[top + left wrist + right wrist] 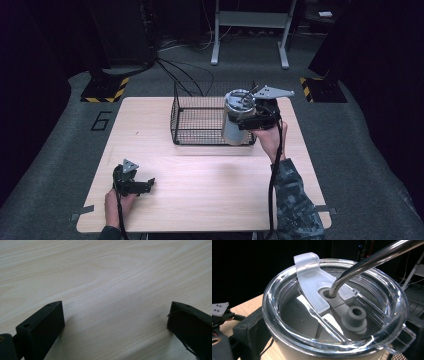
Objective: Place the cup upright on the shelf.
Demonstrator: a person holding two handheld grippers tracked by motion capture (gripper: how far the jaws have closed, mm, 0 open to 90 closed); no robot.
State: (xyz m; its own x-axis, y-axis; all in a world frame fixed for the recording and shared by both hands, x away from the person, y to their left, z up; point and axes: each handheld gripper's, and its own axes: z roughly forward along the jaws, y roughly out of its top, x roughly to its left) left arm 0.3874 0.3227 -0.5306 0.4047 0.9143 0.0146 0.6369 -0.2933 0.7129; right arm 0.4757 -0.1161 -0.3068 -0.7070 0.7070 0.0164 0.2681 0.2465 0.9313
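A steel tumbler (233, 124) with a clear lid (287, 315) and a bent metal straw (367, 262) hangs tilted over the front right corner of a black wire basket (176, 117). My right gripper (244, 116) is shut on it, one black jaw on each side just below the lid in the right gripper view. A frosted flap (312, 282) stands raised on the lid. My left gripper (149, 184) rests low at the table's front left, pointing right. Its jaws stand wide apart in the left gripper view (115, 320), with bare wood between them.
The light wooden table (210, 190) has free room across its front and middle. Behind it on the grey floor are black cables (185, 75), a white frame's legs (250, 40) and two hazard-striped bases (105, 90). A "6" (100, 120) is marked on the floor at left.
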